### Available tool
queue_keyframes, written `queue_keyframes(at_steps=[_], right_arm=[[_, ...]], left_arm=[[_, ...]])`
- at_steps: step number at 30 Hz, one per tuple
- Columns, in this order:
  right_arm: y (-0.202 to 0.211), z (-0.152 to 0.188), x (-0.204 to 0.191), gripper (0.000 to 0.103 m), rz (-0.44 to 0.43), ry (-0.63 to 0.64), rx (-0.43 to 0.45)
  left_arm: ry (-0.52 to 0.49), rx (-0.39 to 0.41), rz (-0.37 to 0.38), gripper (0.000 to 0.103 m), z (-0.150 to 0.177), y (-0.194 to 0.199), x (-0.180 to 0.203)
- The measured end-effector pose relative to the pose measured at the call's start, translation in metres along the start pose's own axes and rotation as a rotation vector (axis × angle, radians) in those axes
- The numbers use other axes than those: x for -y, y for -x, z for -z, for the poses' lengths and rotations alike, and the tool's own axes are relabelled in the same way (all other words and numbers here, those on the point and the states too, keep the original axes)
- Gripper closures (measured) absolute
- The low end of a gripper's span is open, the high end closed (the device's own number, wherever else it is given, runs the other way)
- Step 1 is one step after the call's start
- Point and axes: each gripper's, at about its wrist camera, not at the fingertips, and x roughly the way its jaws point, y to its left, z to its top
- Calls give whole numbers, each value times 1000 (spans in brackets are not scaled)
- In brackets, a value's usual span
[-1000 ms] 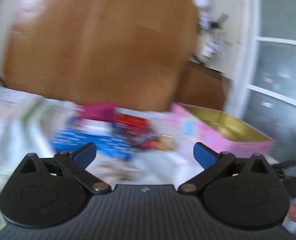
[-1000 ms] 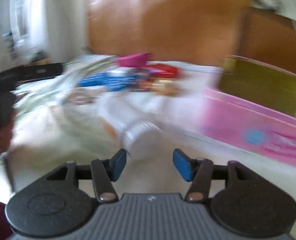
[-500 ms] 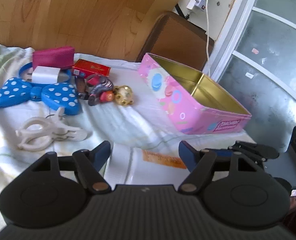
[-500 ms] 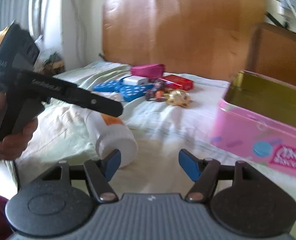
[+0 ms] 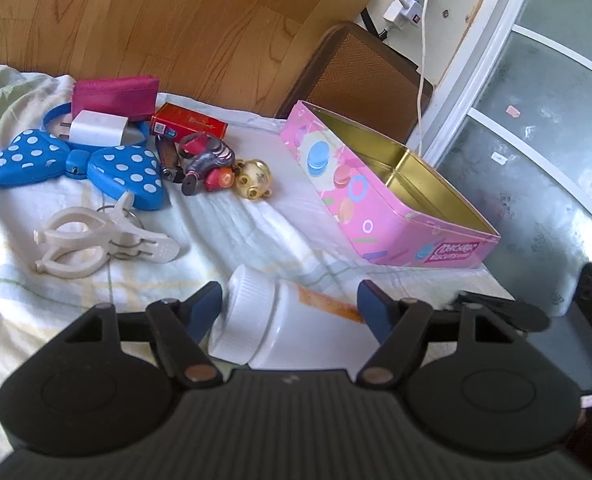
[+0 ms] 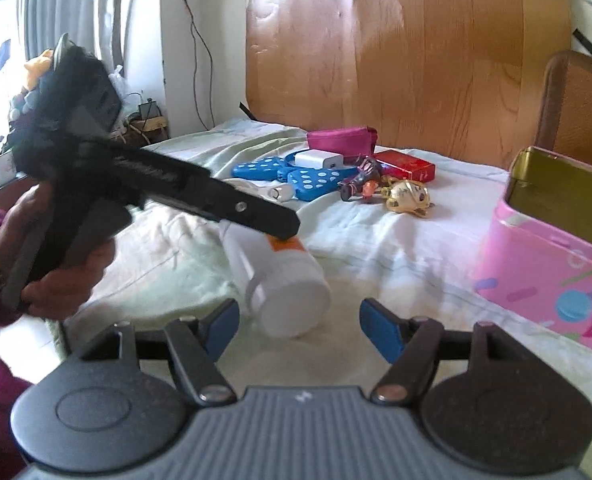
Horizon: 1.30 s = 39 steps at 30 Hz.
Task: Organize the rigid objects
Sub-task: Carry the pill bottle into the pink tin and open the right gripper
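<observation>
Left tool now lower over white bottle, spread wide; smooth, light, rigid — grip mid-body. Right tool wide, empty.

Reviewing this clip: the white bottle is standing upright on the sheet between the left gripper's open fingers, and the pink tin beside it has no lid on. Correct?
Not quite. The white bottle is lying on its side, not upright, as the left wrist view shows. The rest holds: it sits between the left gripper's open fingers, and the pink tin has no lid on.

right gripper: fingers spreading wide | white bottle: lying just ahead between them | pink tin: sitting ahead-right
</observation>
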Motion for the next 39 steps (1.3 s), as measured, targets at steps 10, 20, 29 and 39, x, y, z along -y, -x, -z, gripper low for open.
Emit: queue_keyframes(at_steps=[10, 20, 29, 39], right_arm=[[8, -20, -6, 49, 58, 92, 82], [55, -46, 78, 49, 361, 164, 128], [34, -38, 144, 50, 476, 173, 19], [57, -17, 163, 45, 618, 3, 105]], left_arm=[[-89, 55, 32, 37, -44, -8, 36], [-229, 111, 176, 36, -104, -109, 120], [-194, 50, 152, 35, -112, -187, 141], [-191, 72, 151, 35, -98, -161, 133]])
